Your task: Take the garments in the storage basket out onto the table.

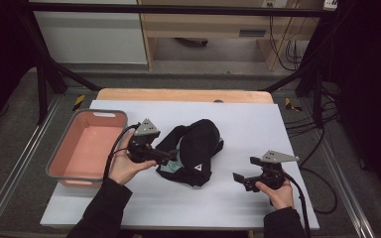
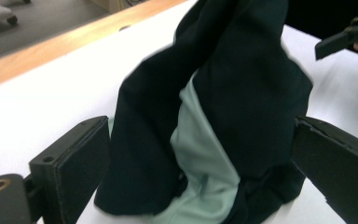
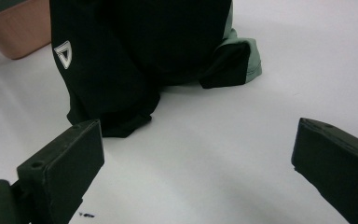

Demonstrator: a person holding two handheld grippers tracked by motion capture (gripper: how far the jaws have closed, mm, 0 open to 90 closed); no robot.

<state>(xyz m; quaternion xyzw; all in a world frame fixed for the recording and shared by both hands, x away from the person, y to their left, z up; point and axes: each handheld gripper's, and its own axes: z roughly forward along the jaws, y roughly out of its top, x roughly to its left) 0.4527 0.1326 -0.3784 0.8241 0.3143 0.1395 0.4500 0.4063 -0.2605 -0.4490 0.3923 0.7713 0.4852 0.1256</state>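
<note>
**Garment bunched on the bench, basin unfilled, no grip taken**

The crumpled black-and-pale-green fabric garment [image 1: 194, 152] lay in a heap near the middle of the white-covered bench [image 1: 248, 198], just beside the salmon-pink plastic basin with a grey rim [image 1: 87, 148], whose inside held nothing that could be seen. The left gripper [image 1: 171, 157] was at the heap's left edge. In the left gripper view its jaws stood wide on either side of the cloth [image 2: 223, 112]; the pads did not appear to press on it, so the gripper was released rather than grasping. The right gripper [image 1: 242, 179] rested well apart from the garment on the bench's right side, jaws spread and bare, with plain white surface between them in the right gripper view and the garment [image 3: 121, 60], with its small white triangle logo [image 3: 63, 52], farther off.

Judged from this layout, the work was at an early stage: the garment was neither flattened, folded, nor placed in the basin. What seemed left was closing on the cloth, lifting or spreading it, and bringing it to wherever it belonged, possibly the basin. Which of these was intended could not be told.
</note>
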